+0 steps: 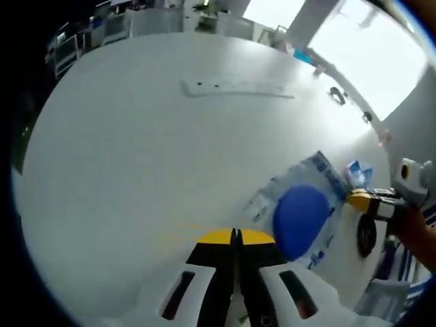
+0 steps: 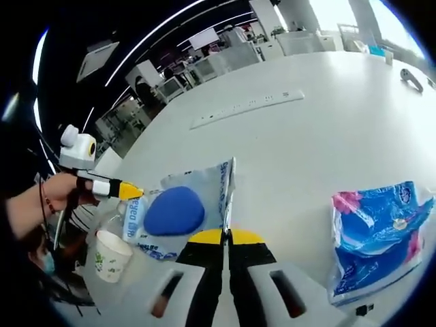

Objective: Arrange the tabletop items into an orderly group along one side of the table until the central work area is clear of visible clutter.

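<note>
A: Which step is in hand, as you judge it?

B: Gathering, I think. The right gripper (image 2: pixel 227 235) is pinching the edge of the clear bag (image 2: pixel 204 187), its jaws pressed together on the thin plastic. The blue pad (image 2: pixel 174 210) is lying inside that bag, just left of the jaws.

A: And the left gripper (image 1: pixel 235 235)?

B: Its jaws are pressed together too, gripping nothing that I can see. In the left gripper view the bag is lying just to the right of its tips, apart from them, on the white table (image 1: pixel 136 157).

A: What else is sitting out?

B: A blue tissue pack (image 2: pixel 378 235) is lying well to the right of the right gripper, and a paper cup (image 2: pixel 110 254) is standing near the table's edge, beside the bag. A long power strip (image 2: pixel 248 107) is running across the far side.

A: So the next move?

B: Probably sliding the bag toward the cup's side. It is calling for a steady pull, since limp plastic may slip or let the pad slide out.
</note>
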A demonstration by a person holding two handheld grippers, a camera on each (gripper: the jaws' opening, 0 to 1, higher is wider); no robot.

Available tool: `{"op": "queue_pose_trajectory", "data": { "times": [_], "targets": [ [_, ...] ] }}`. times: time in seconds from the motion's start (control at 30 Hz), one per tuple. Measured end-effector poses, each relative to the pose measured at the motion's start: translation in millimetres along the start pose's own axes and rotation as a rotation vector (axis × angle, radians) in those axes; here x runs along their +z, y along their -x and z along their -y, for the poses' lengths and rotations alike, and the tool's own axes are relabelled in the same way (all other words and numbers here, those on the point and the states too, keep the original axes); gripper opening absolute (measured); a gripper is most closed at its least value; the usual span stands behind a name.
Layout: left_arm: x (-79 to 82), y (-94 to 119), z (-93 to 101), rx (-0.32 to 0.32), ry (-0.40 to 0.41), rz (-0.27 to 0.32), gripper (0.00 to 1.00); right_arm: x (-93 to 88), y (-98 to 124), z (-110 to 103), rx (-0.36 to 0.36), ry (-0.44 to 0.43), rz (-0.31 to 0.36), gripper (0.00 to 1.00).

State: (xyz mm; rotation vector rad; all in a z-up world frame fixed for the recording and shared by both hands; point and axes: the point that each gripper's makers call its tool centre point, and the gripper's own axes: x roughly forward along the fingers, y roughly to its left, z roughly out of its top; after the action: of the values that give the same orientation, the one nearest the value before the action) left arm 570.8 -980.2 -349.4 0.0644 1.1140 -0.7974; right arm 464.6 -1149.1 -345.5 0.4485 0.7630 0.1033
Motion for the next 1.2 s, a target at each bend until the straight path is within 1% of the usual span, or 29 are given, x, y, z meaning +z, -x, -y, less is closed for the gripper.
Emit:
{"op": "queue_pose_trajectory", "data": {
  "times": [0.23,0.47,0.63,0.87,1.07,1.2],
  "targets": [
    [7.4,1,8.1,-0.014,-0.011,0.009,0.00,3.1,8,3,-0.003,-0.013,0.018,0.00],
    [9.0,3,14.8,-0.025,-0.015,0.013,0.00,5.2,15,4,-0.007,-0.018,0.031,0.00],
    [10.1,3,18.8,-0.031,-0.018,0.013,0.00,3.4,19,6,-0.010,-0.026,0.034,0.00],
    [12.3,3,27.3,-0.042,-0.029,0.015,0.00,4.5,30,7,-0.017,-0.037,0.051,0.00],
    [15.0,0,37.1,-0.055,-0.042,0.011,0.00,1.1,38,11,-0.028,-0.053,0.061,0.00],
    [14.0,-1,44.2,-0.064,-0.052,0.005,0.00,-2.2,45,15,-0.035,-0.066,0.067,0.00]
  ]
}}
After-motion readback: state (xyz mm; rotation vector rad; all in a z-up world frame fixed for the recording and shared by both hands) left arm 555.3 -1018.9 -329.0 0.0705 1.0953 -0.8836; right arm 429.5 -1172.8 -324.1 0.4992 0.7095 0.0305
